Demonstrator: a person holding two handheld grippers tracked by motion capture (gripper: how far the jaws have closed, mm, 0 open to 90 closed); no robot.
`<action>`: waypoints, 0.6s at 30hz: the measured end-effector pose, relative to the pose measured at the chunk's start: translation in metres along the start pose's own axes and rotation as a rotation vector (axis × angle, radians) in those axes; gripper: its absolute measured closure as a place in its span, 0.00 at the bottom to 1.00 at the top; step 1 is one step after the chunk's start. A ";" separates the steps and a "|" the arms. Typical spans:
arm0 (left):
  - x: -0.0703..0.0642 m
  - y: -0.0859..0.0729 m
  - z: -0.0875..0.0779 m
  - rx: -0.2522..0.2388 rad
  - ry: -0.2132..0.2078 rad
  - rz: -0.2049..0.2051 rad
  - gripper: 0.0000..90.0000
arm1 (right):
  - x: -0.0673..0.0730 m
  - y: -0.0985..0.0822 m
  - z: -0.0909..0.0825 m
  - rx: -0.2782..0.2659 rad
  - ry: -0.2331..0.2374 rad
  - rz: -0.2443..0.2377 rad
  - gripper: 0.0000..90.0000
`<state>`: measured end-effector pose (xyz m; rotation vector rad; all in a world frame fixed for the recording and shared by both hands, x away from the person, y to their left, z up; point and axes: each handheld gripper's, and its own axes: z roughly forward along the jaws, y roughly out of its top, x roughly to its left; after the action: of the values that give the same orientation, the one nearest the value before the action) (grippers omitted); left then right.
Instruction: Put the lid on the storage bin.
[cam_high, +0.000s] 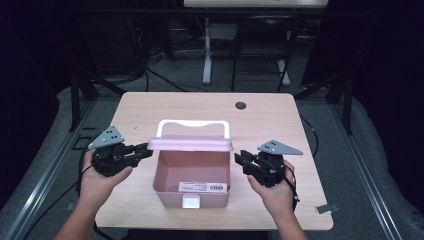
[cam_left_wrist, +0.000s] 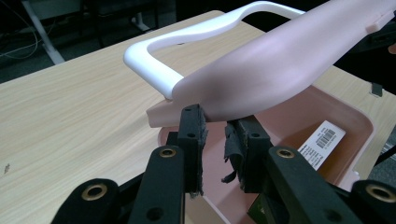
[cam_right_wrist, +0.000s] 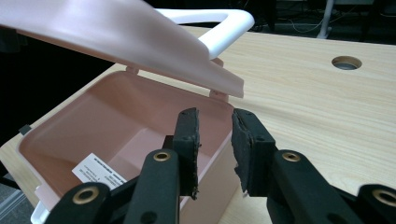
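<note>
A pink plastic box (cam_high: 167, 172) stands open on the wooden table, a white label (cam_high: 202, 187) on its floor. Its pink lid (cam_high: 190, 144) hangs half raised over the back rim, with a white handle (cam_high: 192, 123) behind it. My left gripper (cam_high: 148, 151) points at the lid's left end. In the left gripper view the lid (cam_left_wrist: 280, 60) lies on top of the jaw tips of that gripper (cam_left_wrist: 217, 119), which stand apart with no pad pressing on it. My right gripper (cam_high: 239, 157) hovers by the box's right wall, open with nothing held, below the lid's corner (cam_right_wrist: 224, 81).
A round cable hole (cam_high: 241, 105) sits in the table at the back right. Bare wood lies on both sides of the box. Beyond the table's far edge are desk legs and cables on a dark floor. A small white latch (cam_high: 191, 201) sits on the box's front.
</note>
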<state>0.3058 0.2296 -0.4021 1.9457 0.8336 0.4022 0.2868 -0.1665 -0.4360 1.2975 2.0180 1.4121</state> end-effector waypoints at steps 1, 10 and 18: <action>0.000 0.000 0.000 0.000 -0.001 0.001 0.84 | -0.001 0.000 0.000 -0.002 -0.001 0.002 0.79; -0.003 -0.004 -0.002 0.000 -0.002 0.001 0.84 | -0.006 -0.001 -0.001 -0.008 -0.012 0.014 0.78; -0.005 -0.008 -0.004 0.006 -0.007 0.006 0.84 | -0.008 -0.002 -0.001 -0.006 -0.021 0.022 0.78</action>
<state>0.2973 0.2311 -0.4067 1.9544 0.8260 0.3962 0.2893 -0.1741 -0.4392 1.3309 1.9902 1.4074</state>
